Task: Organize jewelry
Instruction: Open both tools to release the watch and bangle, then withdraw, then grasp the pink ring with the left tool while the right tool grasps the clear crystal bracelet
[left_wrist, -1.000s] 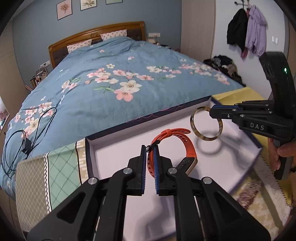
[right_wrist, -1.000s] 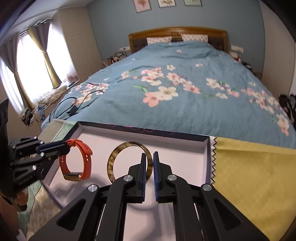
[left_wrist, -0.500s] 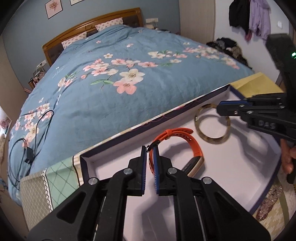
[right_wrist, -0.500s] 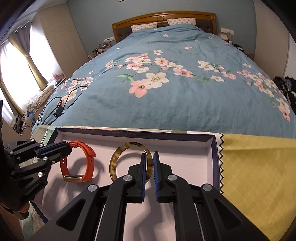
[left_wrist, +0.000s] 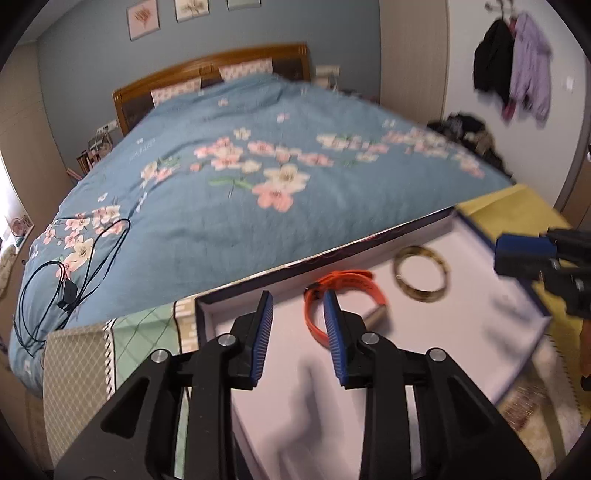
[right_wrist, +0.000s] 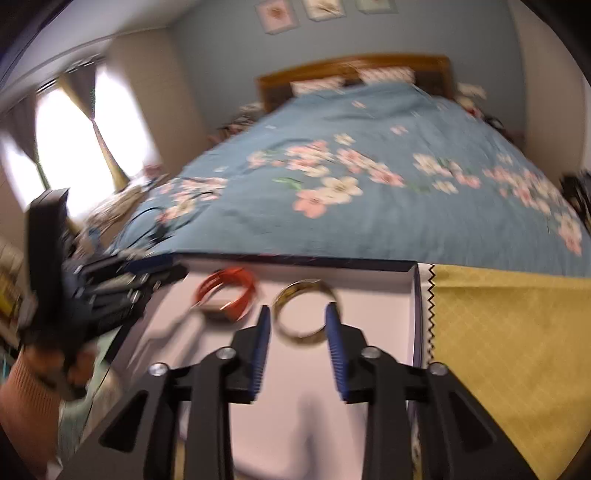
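An orange wristband (left_wrist: 345, 291) lies in a shallow white box (left_wrist: 480, 325) with a dark rim. A tortoiseshell bangle (left_wrist: 421, 273) lies to its right in the same box. My left gripper (left_wrist: 298, 325) is open, just short of the wristband. My right gripper (right_wrist: 298, 325) is open, just short of the bangle (right_wrist: 304, 314); the wristband (right_wrist: 229, 295) lies to its left. Each gripper shows in the other's view: the right (left_wrist: 524, 254), the left (right_wrist: 147, 273). Both views are blurred.
The box sits on patterned cloths at the foot of a bed: green check (left_wrist: 147, 332) on the left, yellow (right_wrist: 509, 332) on the right. The blue floral bedspread (left_wrist: 258, 177) lies behind, with a black cable (left_wrist: 70, 273) on it. Clothes hang on the right wall (left_wrist: 513, 85).
Both grippers have opened and let go: the wristband and the bangle now lie in the box. Both grippers have pulled back a little.
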